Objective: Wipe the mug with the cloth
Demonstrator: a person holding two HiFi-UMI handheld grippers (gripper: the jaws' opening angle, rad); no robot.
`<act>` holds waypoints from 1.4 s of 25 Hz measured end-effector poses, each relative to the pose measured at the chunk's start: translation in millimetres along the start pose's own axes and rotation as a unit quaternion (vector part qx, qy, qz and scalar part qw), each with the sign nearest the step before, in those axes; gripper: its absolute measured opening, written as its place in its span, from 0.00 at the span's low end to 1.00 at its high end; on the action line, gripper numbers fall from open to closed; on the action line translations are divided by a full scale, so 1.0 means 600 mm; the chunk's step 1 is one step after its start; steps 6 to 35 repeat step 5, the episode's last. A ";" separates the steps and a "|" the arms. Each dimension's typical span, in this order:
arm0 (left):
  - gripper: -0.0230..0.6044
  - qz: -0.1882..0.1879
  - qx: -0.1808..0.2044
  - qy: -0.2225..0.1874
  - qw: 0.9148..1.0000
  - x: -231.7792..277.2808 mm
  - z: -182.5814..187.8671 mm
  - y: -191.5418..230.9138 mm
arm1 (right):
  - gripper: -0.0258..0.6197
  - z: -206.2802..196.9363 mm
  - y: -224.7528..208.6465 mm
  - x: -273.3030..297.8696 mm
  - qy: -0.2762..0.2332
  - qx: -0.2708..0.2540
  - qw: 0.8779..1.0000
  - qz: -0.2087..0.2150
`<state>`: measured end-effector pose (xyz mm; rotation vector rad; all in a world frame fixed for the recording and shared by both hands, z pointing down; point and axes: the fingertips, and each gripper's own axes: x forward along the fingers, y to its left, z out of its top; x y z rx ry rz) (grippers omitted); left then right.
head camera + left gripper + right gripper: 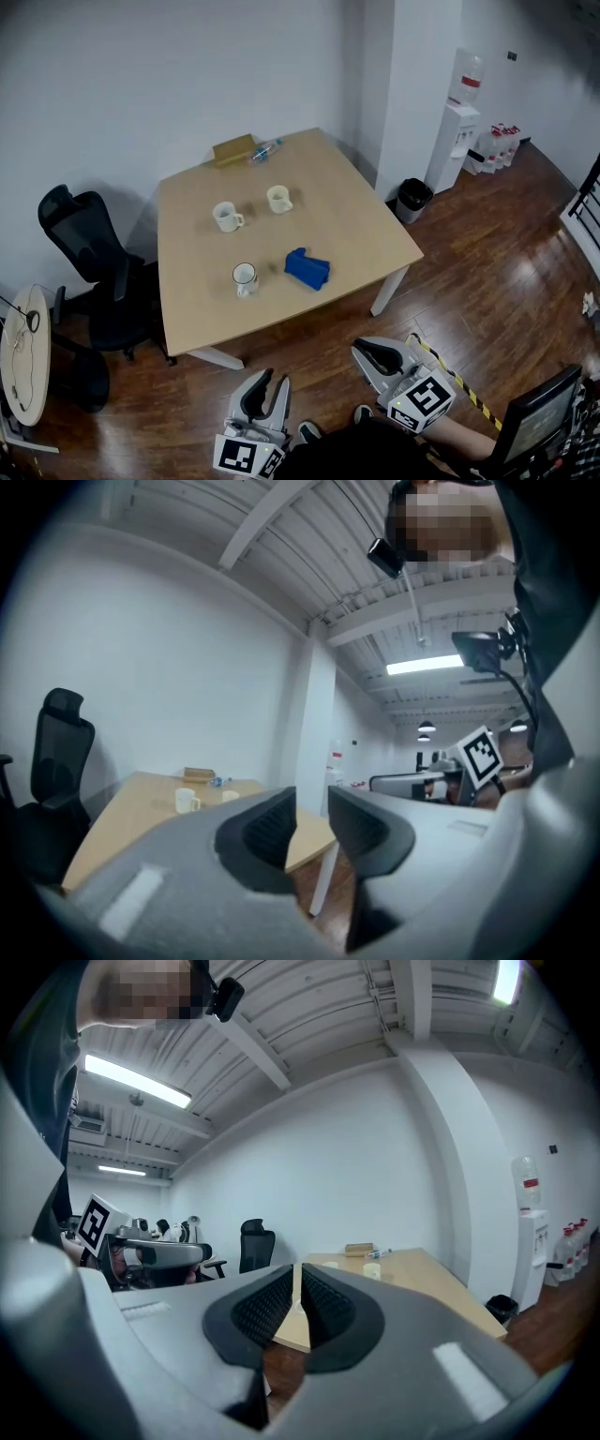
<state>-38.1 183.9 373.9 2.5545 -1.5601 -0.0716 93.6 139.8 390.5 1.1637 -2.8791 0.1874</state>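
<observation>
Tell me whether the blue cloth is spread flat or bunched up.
Bunched up: the cloth lies in a lumpy heap on the table, not flat.

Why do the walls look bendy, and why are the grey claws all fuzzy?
Left gripper view and right gripper view: wide-angle lenses curve the walls and darken the corners; the left gripper and right gripper sit too near, so they blur. Head view: the table looks sharp.

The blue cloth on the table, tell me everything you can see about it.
The cloth is bright blue, soft-looking fabric, crumpled into a loose heap rather than folded flat. It lies on the light wooden table, toward its near edge, apart from the dark-rimmed mug to its left in the head view. Nothing but the table touches it.
</observation>
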 end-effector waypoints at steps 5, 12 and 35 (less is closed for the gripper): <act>0.21 -0.017 -0.002 0.001 1.000 -0.005 -0.004 0.001 | 0.07 0.000 0.022 -0.005 0.001 -0.007 1.000 -0.007; 0.21 -0.017 -0.002 0.001 1.000 -0.005 -0.004 0.001 | 0.07 0.000 0.022 -0.005 0.001 -0.007 1.000 -0.007; 0.21 -0.017 -0.002 0.001 1.000 -0.005 -0.004 0.001 | 0.07 0.000 0.022 -0.005 0.001 -0.007 1.000 -0.007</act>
